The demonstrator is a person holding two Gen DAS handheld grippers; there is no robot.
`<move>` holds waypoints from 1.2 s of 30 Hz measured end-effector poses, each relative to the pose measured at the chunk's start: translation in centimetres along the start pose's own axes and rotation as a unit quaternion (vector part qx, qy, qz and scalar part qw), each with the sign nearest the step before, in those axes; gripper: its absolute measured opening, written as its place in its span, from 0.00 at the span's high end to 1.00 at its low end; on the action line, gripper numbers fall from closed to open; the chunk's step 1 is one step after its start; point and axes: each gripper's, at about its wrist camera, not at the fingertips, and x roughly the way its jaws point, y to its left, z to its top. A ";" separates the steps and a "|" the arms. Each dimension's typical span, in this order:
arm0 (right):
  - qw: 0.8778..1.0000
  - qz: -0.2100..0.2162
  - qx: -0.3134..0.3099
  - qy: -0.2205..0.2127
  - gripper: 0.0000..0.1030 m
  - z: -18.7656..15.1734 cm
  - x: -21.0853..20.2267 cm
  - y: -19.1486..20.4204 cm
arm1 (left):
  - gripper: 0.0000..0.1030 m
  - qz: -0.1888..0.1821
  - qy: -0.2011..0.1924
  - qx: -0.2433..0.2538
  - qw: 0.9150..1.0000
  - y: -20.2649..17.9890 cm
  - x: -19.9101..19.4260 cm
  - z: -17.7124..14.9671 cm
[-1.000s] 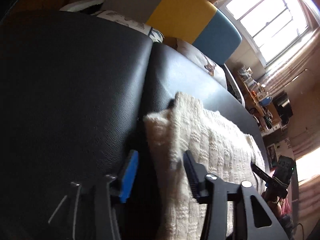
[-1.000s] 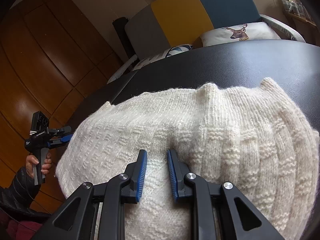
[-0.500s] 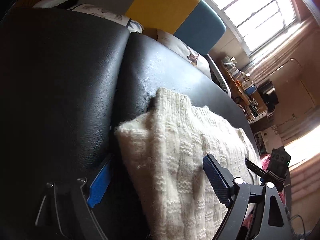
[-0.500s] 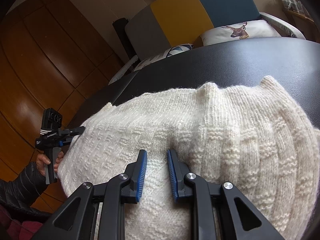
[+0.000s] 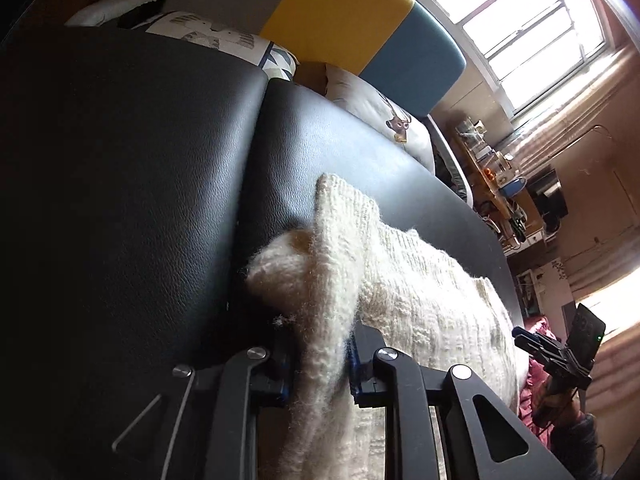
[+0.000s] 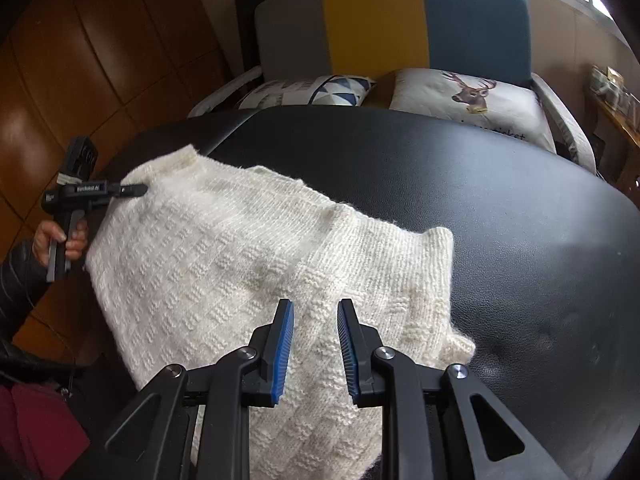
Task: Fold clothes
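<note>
The left gripper [image 5: 320, 364] is pinching a bunched edge of the cream knitted sweater [image 6: 248, 264], which is lying spread on the black padded bench [image 6: 500, 184]; the right gripper [image 6: 314, 344] is hovering over its near part, jaws parted, holding nothing. The knit is looking soft, limp and light, likely stretching and sagging, so edges and corners are offering the surest hold

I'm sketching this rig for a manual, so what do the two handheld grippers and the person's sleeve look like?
Both the left gripper and the right gripper are black linkage frames with triangular cut-outs, silver pivot screws and blue ribbed pads. Seen from the right wrist, the left gripper has a pistol-style handle and a small white-lettered label. The sleeve is glossy black, quilted.
</note>
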 end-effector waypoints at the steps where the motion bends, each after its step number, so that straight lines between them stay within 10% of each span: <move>1: 1.000 -0.004 -0.017 0.014 0.78 -0.1 0.4 0.3 | 0.80 0.003 -0.001 0.003 1.000 -0.1 -0.2 0.3; 7: 0.987 -0.065 -0.094 0.110 0.78 -1.7 4.0 1.1 | 0.80 0.007 -0.005 0.006 1.000 -0.8 -1.4 1.7; 12: 0.990 -0.062 -0.079 0.101 0.78 -2.3 3.8 1.1 | 0.80 -0.097 -0.025 -0.034 0.994 -3.1 -4.1 1.3; 21: 0.997 -0.051 -0.021 0.051 0.75 -3.3 3.5 2.0 | 0.81 -0.273 -0.051 -0.087 0.957 -12.7 -5.6 1.2; 36: 0.990 0.063 0.113 -0.048 0.75 -3.8 4.1 2.6 | 0.81 -0.230 0.001 -0.076 0.970 -25.0 1.8 0.5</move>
